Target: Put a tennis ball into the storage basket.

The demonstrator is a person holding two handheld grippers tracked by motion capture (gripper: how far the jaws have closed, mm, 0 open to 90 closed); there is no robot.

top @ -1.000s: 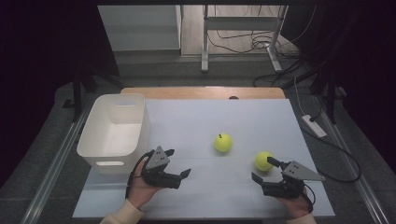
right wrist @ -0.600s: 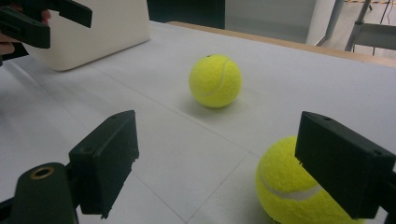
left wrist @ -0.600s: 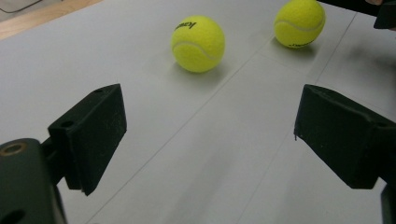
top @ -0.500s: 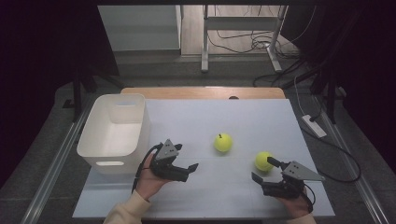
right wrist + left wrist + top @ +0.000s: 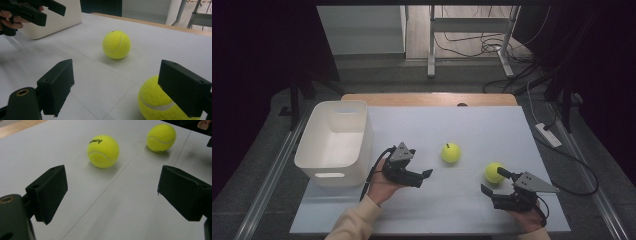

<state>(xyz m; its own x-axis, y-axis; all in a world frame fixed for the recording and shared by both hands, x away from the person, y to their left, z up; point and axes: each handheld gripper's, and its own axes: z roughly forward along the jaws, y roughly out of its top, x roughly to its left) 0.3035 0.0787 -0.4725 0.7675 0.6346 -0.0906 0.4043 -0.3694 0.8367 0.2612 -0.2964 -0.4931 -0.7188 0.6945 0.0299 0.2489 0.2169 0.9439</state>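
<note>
Two yellow tennis balls lie on the white table top. One ball (image 5: pixel 451 153) (image 5: pixel 103 151) (image 5: pixel 116 44) sits near the middle. My left gripper (image 5: pixel 421 162) (image 5: pixel 112 195) stands open just left of it, jaws pointing at it and nothing between them. The other ball (image 5: pixel 491 171) (image 5: pixel 161 137) (image 5: pixel 155 105) lies to the right, against the far jaw of my right gripper (image 5: pixel 493 181) (image 5: pixel 115 92). That gripper is open too, and the ball is partly hidden behind its right jaw, not clamped.
A white plastic bin (image 5: pixel 332 145) (image 5: pixel 57 17) stands on the table's left side, close behind the left hand. A wooden strip (image 5: pixel 427 99) edges the far side. Cables and metal stand legs (image 5: pixel 432 45) lie on the floor beyond.
The left hand and its gripper have moved right, away from the bin and toward the middle ball. The right gripper and both balls have stayed put.
</note>
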